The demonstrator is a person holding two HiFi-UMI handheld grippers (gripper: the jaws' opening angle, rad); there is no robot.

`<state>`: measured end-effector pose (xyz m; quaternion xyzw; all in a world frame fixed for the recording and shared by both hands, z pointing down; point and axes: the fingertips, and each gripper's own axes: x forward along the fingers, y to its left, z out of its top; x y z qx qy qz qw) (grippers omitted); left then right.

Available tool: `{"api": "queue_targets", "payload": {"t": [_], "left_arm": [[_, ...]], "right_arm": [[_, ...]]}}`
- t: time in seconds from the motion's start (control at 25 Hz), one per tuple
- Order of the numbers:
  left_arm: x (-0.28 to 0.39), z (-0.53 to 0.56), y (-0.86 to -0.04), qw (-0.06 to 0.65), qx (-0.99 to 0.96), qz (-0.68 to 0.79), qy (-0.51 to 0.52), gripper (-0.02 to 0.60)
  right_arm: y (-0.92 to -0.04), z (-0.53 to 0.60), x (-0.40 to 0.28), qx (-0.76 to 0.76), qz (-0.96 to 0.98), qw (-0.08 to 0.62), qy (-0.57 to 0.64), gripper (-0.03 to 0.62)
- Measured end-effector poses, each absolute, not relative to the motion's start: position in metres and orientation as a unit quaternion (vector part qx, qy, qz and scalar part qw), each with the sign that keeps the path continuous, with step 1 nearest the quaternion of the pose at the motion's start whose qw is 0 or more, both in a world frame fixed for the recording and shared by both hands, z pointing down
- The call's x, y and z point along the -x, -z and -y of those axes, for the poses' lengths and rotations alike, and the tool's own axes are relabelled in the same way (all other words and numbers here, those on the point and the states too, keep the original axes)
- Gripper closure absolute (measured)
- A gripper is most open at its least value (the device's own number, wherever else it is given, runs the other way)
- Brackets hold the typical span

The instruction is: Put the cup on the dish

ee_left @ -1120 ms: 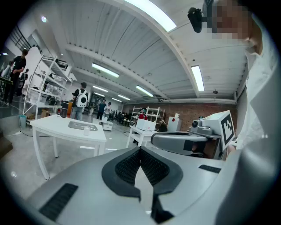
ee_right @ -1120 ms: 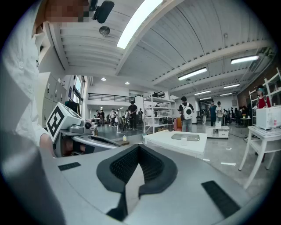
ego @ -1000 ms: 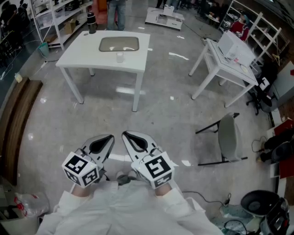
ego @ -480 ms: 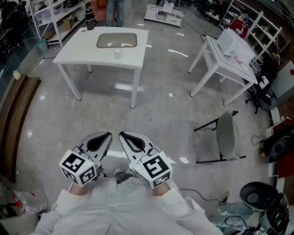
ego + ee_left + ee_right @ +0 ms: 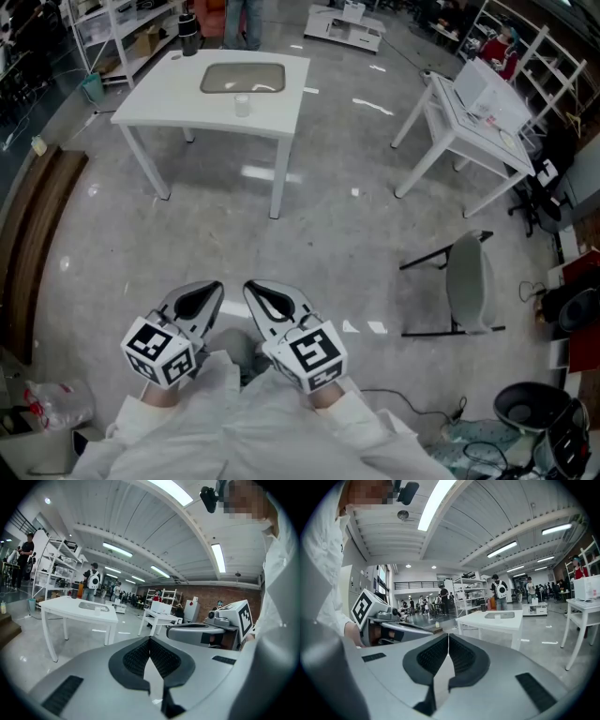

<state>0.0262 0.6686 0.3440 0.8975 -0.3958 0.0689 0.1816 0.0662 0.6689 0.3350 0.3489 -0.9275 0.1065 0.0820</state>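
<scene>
Head view: cup (image 5: 243,106) far beyond left tongs (image 5: 211,289).

Large open workshop hall, polished concrete floor (image 5: 328,244), white work tables (image 5: 169,94), metal shelves (image 5: 55,562), long ceiling lights (image 5: 219,558), brick wall (image 5: 211,596)

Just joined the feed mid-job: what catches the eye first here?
The left gripper and right gripper are shut and empty, side by side at the bottom of the head view. Far ahead of them stands a white table, with the cup beside the dish, not on it.
</scene>
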Motion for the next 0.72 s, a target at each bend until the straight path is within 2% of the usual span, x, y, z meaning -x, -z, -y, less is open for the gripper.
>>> {"api": "queue_targets", "payload": {"t": [0.32,0.72], "left_arm": [[-0.036,-0.634,-0.363,0.203,-0.899,0.379,-0.079,0.574],[-0.006,-0.502,-0.359,0.196,-0.904,0.374,-0.076,0.575]], "right_arm": [[-0.340,-0.629,-0.071,-0.356,0.926,0.073,-0.097,0.579],[-0.332,-0.495,-0.052,-0.388,0.916,0.070,-0.077,0.579]]}}
